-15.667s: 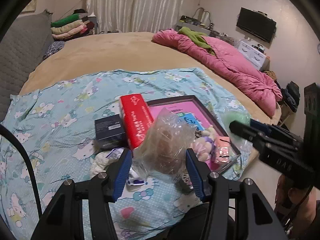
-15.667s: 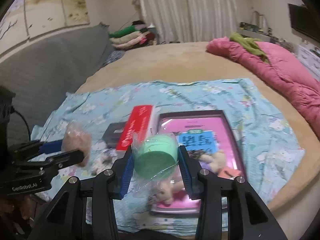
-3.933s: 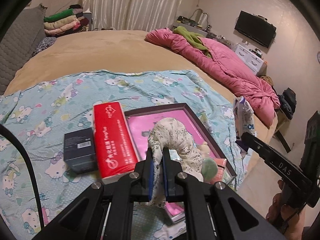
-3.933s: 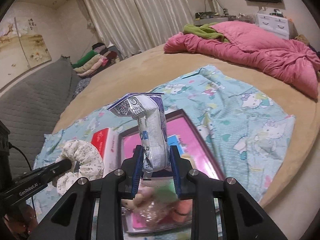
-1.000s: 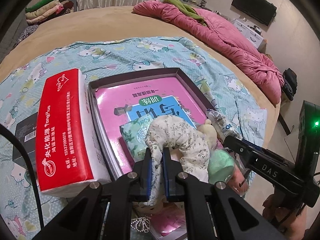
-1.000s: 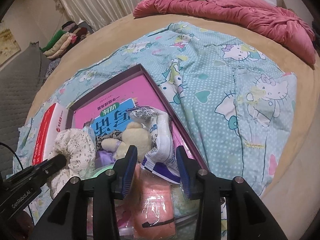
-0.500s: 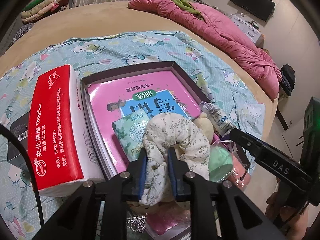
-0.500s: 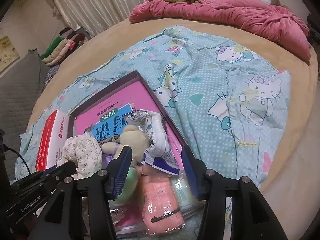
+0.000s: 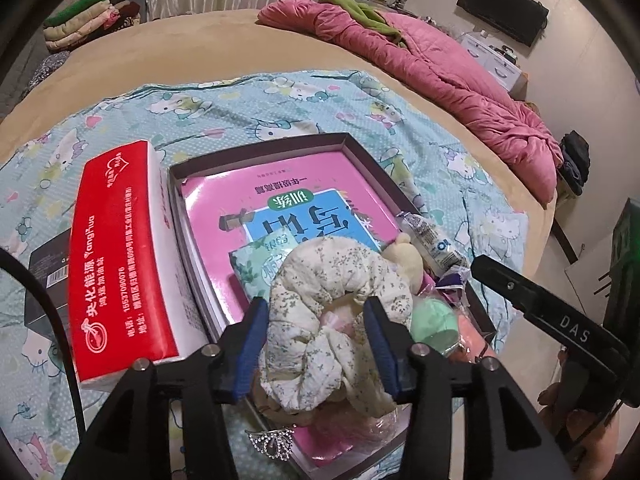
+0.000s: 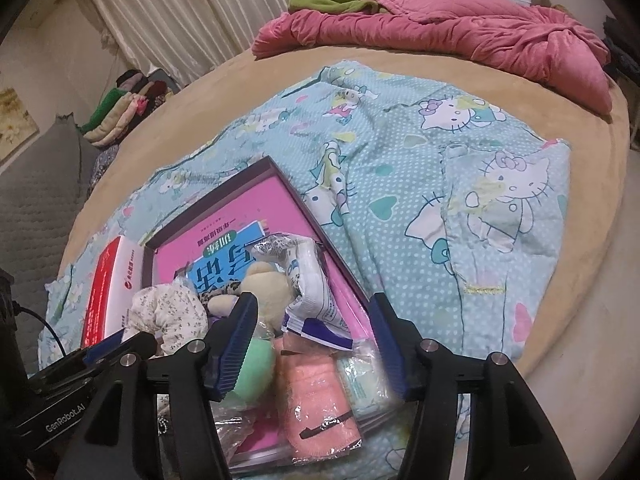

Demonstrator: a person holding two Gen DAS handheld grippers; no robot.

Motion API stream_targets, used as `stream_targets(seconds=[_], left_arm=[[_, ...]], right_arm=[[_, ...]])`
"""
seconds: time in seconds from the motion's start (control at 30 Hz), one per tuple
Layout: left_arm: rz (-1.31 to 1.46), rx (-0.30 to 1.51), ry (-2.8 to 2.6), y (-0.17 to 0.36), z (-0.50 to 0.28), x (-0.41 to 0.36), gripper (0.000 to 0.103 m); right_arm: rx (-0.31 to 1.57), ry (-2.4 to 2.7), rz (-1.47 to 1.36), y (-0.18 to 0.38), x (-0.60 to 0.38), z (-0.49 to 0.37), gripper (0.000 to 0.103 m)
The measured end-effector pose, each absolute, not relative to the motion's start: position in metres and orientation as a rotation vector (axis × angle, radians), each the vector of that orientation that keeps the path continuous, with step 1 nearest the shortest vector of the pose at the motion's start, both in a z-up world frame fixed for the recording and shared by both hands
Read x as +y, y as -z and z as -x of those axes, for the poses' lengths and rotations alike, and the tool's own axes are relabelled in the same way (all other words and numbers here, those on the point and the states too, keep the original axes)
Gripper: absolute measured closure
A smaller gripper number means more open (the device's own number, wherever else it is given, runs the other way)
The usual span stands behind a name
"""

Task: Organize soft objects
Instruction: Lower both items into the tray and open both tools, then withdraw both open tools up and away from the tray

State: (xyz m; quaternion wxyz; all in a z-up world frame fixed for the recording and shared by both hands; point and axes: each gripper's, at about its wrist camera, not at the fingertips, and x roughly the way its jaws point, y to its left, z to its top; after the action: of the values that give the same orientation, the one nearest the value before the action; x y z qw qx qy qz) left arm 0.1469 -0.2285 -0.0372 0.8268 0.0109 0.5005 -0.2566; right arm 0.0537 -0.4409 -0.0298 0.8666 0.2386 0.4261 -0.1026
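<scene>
A floral fabric scrunchie (image 9: 332, 320) lies on the pile of soft things in the dark shallow box (image 9: 260, 148). My left gripper (image 9: 318, 338) straddles it, jaws opening, pads no longer pinching it. A white and blue packet (image 10: 316, 296) leans on the box's right rim (image 10: 320, 216). It sits between the opening jaws of my right gripper (image 10: 312, 344), untouched by the pads. A beige plush toy (image 10: 264, 280), a bagged green sponge (image 10: 256, 364) and a wrapped pink cloth (image 10: 316, 392) fill the near end, over a pink book (image 9: 280, 200).
A red tissue pack (image 9: 120, 248) lies against the box's left side, with a black carton (image 9: 44, 268) beyond it. A small silver tiara (image 9: 272, 442) rests at the near rim. A pink quilt (image 9: 440, 68) lies at the bed's far right and folded clothes (image 9: 88, 16) at the far left.
Both grippers opened. The left one let go of the scrunchie, which spread out on the pile. The right one widened around the packet, which stays leaning in the box.
</scene>
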Motion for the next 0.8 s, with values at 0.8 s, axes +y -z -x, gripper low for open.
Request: stream_targets(seconds=[0.8], left_arm=[[-0.036, 1.01, 0.478, 0.011, -0.133, -0.203, 0.031]], right_arm=[[0.901, 0.174, -0.455, 0.014, -0.418, -0.052, 0.029]])
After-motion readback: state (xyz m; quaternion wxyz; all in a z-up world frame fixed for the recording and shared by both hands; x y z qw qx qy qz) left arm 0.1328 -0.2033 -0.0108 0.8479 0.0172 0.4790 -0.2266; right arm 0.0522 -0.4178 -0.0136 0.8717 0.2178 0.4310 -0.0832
